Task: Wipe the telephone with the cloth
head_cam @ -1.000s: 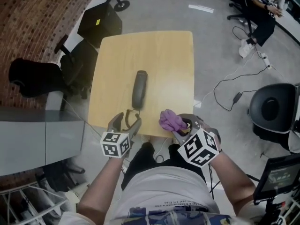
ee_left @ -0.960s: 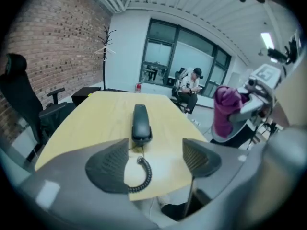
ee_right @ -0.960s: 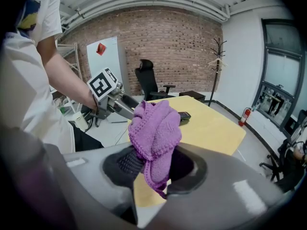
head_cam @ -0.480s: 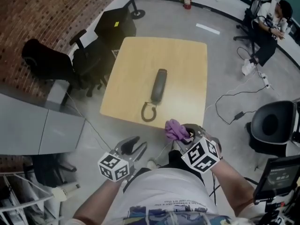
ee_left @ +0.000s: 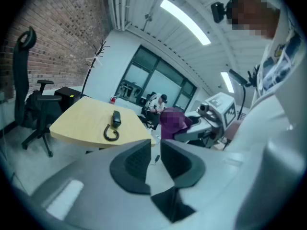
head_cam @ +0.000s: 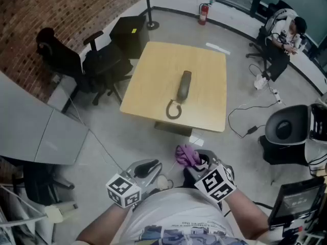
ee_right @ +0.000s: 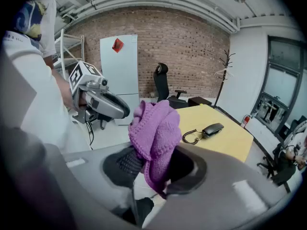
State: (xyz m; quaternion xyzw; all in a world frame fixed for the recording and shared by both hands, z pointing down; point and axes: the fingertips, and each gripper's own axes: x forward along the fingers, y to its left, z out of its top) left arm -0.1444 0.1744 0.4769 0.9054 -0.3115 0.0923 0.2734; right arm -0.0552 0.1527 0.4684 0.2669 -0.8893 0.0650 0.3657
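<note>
The dark telephone handset (head_cam: 184, 86) lies with its coiled cord (head_cam: 173, 109) on the wooden table (head_cam: 153, 80), far from both grippers. My right gripper (head_cam: 196, 162) is close to my body, shut on the crumpled purple cloth (head_cam: 187, 155); its own view shows the cloth (ee_right: 156, 138) bunched between the pads, with the telephone (ee_right: 212, 128) beyond. My left gripper (head_cam: 148, 168) is beside it; its jaws have just been closing and now stand a narrow gap apart with nothing between them. The left gripper view shows the telephone (ee_left: 116, 118) far ahead.
Black office chairs (head_cam: 104, 65) and a black box (head_cam: 130, 32) stand left of the table. A cable (head_cam: 250, 121) trails on the floor at right beside a round black chair (head_cam: 286, 131). A seated person (head_cam: 283, 40) is far right. A grey cabinet (head_cam: 36, 131) is at left.
The table and telephone have receded; both grippers have drawn back from the table's near edge toward my body. The left jaws have narrowed from wide open. The cloth stays in the right gripper.
</note>
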